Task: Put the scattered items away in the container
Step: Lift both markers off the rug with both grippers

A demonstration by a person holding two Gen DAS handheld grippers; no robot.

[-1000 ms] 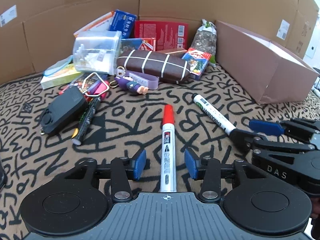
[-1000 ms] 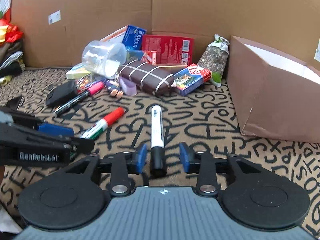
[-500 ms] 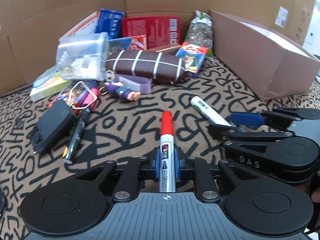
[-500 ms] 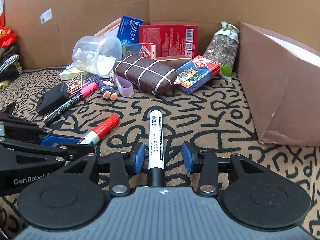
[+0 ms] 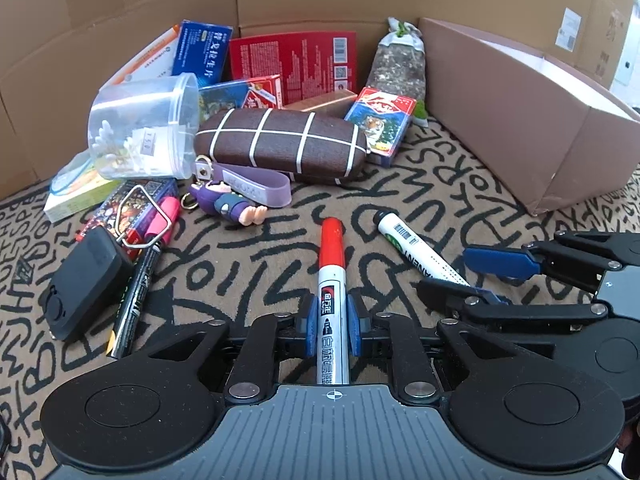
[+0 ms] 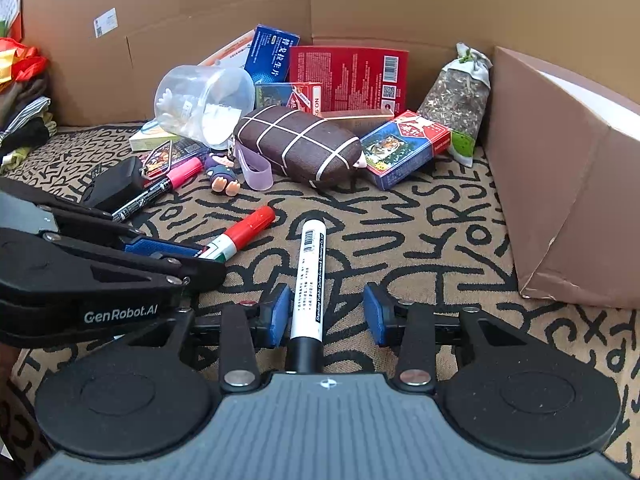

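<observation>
Two markers under the grippers — beside the brown box
Left gripper clamps the red-capped marker; right gripper wide around the white marker — neighbouring gripper frame reads "GenRobot.AI".

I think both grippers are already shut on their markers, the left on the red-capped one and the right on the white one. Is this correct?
Only the left gripper is shut, on the red-capped marker. The right wrist view shows the right gripper open, its fingers astride the white marker.

Left hand-held gripper: black linkages, blue pads, silver screws, ribbed grey housing, "GenRobot.AI" marking.
</observation>
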